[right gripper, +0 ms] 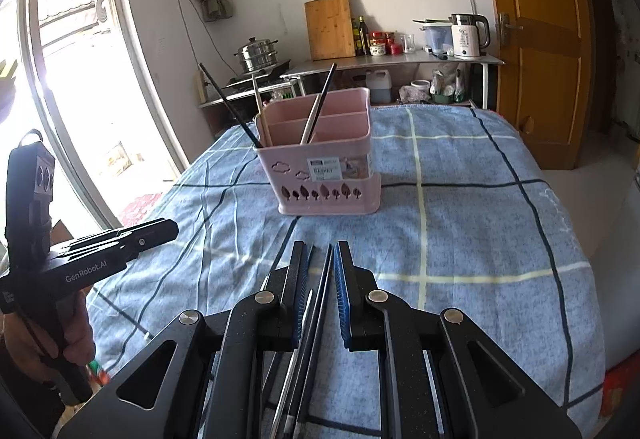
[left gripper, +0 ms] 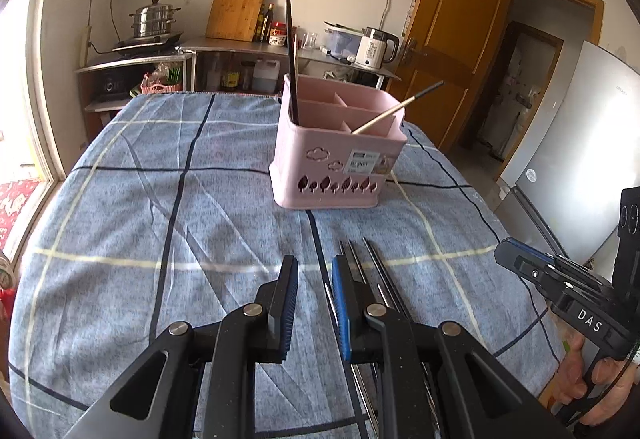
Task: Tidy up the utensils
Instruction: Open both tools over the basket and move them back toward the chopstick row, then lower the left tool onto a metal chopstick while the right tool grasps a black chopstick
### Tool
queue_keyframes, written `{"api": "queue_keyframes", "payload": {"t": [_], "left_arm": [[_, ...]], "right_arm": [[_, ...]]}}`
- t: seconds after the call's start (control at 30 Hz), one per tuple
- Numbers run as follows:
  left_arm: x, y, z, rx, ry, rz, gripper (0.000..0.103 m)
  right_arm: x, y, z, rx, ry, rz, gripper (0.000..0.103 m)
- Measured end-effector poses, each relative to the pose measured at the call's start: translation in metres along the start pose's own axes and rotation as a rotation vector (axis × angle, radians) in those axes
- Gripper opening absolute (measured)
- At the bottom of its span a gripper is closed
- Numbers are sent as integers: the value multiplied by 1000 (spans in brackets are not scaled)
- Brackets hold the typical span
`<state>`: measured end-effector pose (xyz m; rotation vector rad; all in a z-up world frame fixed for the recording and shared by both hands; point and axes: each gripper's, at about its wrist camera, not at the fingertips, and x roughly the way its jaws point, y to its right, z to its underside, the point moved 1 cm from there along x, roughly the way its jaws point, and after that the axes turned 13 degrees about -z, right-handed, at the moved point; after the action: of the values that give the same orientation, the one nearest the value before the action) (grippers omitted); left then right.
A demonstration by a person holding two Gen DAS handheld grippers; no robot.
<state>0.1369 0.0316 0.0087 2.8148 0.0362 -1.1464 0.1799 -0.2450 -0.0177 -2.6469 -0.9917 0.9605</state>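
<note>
The left black two-finger gripper with blue ribbed pads (left gripper: 314,267) hovers low over the table with its fingers spread apart and nothing between them. Its right finger (left gripper: 345,295) sits just beside a bundle of dark and metal chopsticks lying on the cloth (left gripper: 366,259), which run toward the camera and pass under the gripper body.

The right black gripper with blue pads (right gripper: 321,259) is also spread, and the same chopstick bundle (right gripper: 316,303) lies in the gap between its fingers; whether the pads touch the sticks I cannot tell, but they are not pressed together on them. In the left wrist view this gripper (left gripper: 516,259) appears at the right edge, held by a bare hand (left gripper: 588,379); in the right wrist view the left gripper (right gripper: 160,231) shows at the left, well apart from the bundle.

Beyond both grippers stands a pink plastic utensil basket with dividers, cloud and tree cut-outs and a paper label (left gripper: 340,155), upright on the blue tablecloth with white and dark check lines (left gripper: 160,199). A black chopstick (left gripper: 291,59) stands nearly upright in its left rear corner, and a pale wooden stick with a dark tip (left gripper: 396,109) leans out over the right rim.

Behind the table, a steel counter (left gripper: 240,46) carries a bamboo cutting board (left gripper: 237,8), a white electric kettle (left gripper: 374,47) and a stacked steel steamer pot (left gripper: 154,19). A brown wooden door (left gripper: 452,23) is at the right.
</note>
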Motion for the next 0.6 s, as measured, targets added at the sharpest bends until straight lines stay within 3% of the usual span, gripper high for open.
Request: {"api": "queue_keyframes", "payload": {"t": [0.6], "left_arm": [[47, 24, 35, 18, -159, 19, 17]], "right_arm": [[23, -4, 32, 33, -91, -29, 14]]}}
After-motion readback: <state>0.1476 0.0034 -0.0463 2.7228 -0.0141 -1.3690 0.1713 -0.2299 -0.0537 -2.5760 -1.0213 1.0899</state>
